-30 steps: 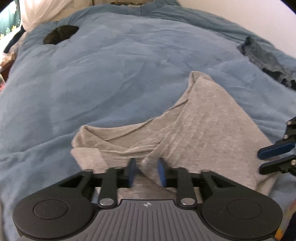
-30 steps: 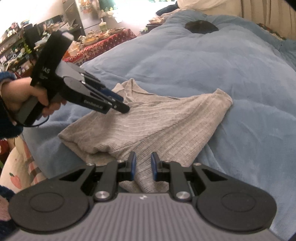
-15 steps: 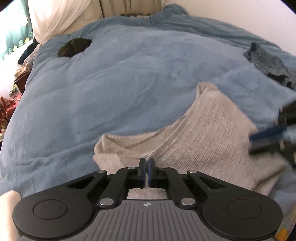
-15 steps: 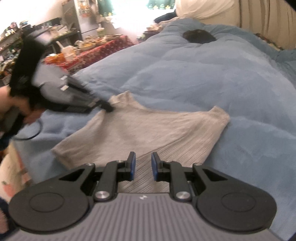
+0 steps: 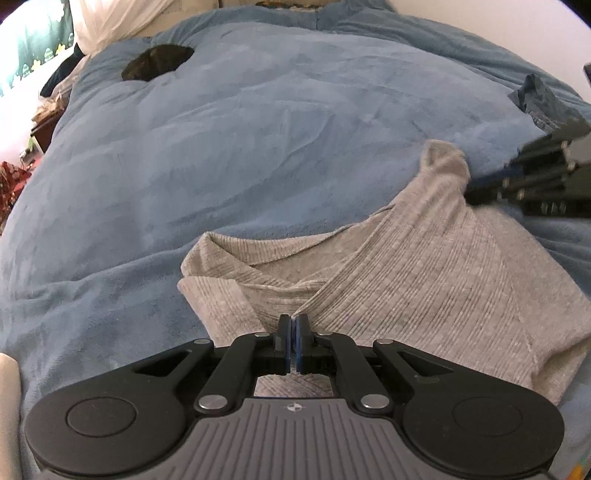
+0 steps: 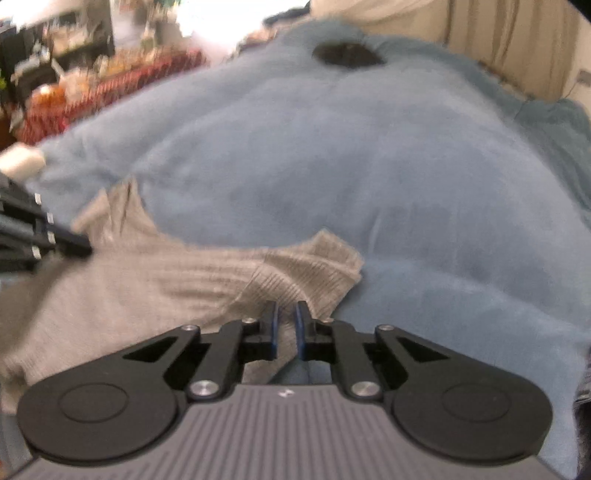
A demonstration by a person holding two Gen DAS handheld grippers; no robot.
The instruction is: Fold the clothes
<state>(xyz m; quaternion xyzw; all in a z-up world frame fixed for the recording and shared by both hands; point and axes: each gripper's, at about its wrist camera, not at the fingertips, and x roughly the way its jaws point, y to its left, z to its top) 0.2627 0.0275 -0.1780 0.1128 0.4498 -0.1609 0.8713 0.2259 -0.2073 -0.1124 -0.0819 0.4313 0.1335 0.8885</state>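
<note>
A grey ribbed knit garment (image 5: pixel 424 266) lies partly folded on the blue bedspread (image 5: pixel 258 129). My left gripper (image 5: pixel 293 325) is shut on the garment's near edge where two folds meet. My right gripper (image 6: pixel 286 317) has its jaws nearly closed around a fold of the same garment (image 6: pixel 147 280) near its far corner; that view is blurred. The right gripper also shows at the right of the left wrist view (image 5: pixel 535 181), by the garment's raised far corner. The left gripper shows at the left edge of the right wrist view (image 6: pixel 40 236).
A dark round object (image 5: pixel 157 62) rests on the bedspread at the far end. A dark blue denim garment (image 5: pixel 543 103) lies at the far right. White curtains (image 5: pixel 99 18) hang beyond. A cluttered table with a red cloth (image 6: pixel 110 81) stands beside the bed.
My left gripper closed on the garment's near edge and stays shut. My right gripper moved along the garment to its far corner and narrowed its jaws on a fold.
</note>
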